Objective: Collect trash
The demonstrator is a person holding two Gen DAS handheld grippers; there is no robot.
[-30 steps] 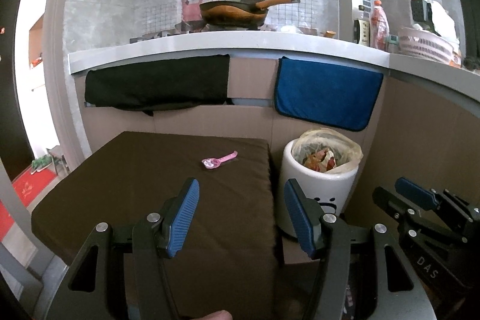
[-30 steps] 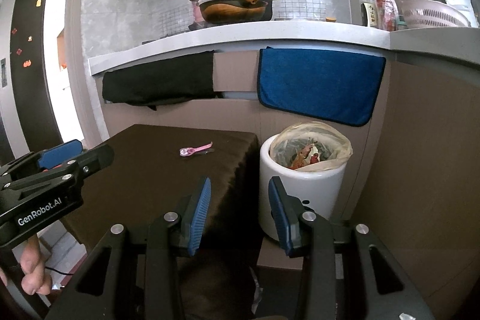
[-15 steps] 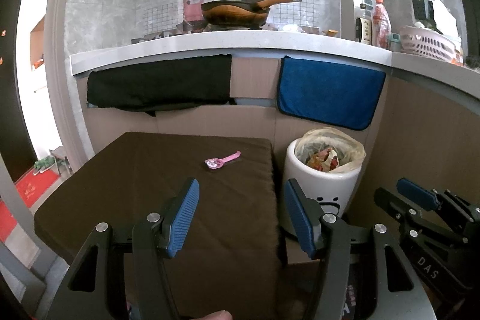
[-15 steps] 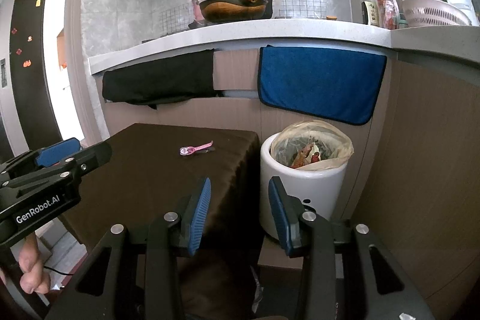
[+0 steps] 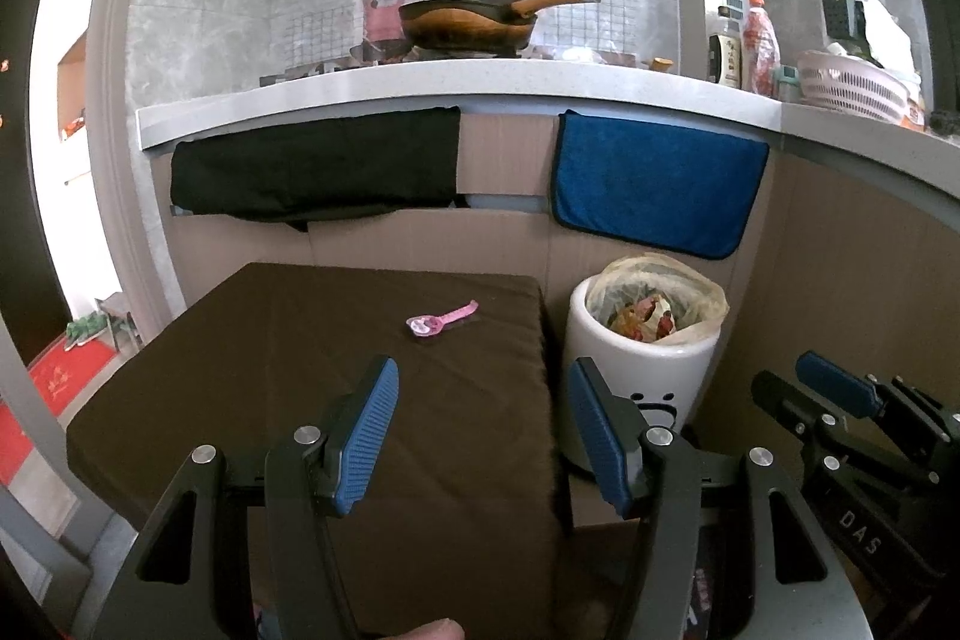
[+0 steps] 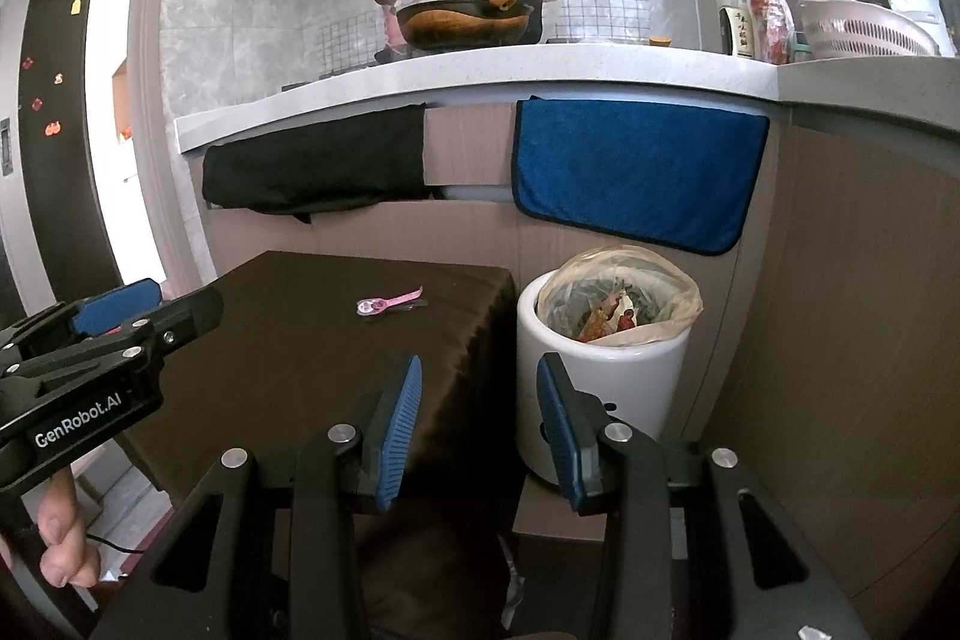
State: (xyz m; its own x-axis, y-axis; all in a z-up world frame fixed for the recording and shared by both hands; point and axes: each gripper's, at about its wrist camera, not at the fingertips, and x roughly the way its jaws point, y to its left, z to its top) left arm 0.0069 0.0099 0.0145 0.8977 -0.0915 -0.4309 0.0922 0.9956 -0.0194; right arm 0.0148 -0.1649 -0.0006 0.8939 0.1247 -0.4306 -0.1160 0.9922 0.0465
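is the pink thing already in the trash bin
No, the pink item lies on the brown table, apart from the white trash bin that stands beside the table's edge.

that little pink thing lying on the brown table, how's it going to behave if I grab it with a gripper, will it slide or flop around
The pink thing looks thin and flat, so it is probably light and may skid on the tablecloth when nudged. Its narrow strap-like tail could flop. It lies low, so the fingers may struggle to get under it.
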